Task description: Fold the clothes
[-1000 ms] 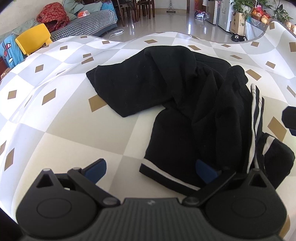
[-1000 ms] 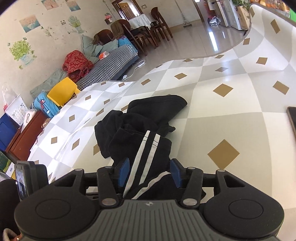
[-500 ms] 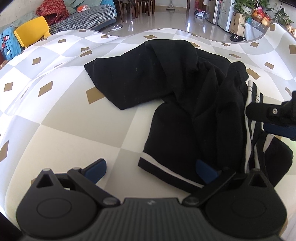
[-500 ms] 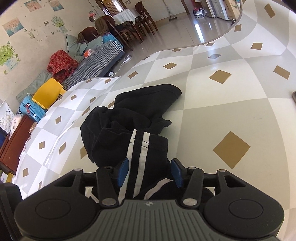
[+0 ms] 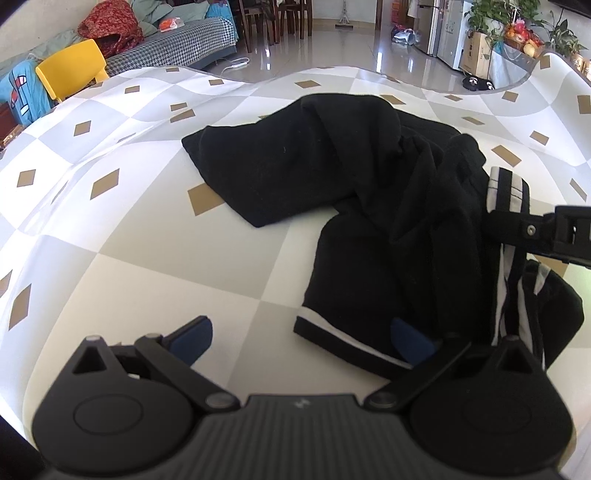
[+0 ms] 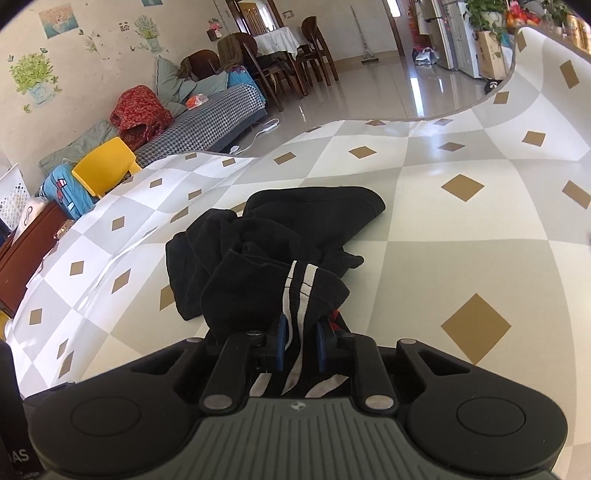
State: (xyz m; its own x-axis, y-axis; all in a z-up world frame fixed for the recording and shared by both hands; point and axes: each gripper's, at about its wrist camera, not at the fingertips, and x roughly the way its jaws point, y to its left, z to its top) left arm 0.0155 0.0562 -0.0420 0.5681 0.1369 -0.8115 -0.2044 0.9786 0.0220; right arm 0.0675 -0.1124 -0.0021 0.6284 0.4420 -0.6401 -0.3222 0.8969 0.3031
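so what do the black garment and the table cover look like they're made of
Black garment: soft matte knit, likely cotton or jersey; it drapes in limp folds, with white stripes. Table cover: probably vinyl or oilcloth; a glossy sheen with glare and a smooth printed diamond check.

A worktop wears a cloth of grey and white squares with tan diamonds. Beyond its edge, toward ten o'clock, a yellow chair stands beside a houndstooth-covered sofa bearing a red bundle. At twelve o'clock stand dining chairs; at one o'clock, potted plants.

Right gripper mostly beyond the left-wrist view's edge
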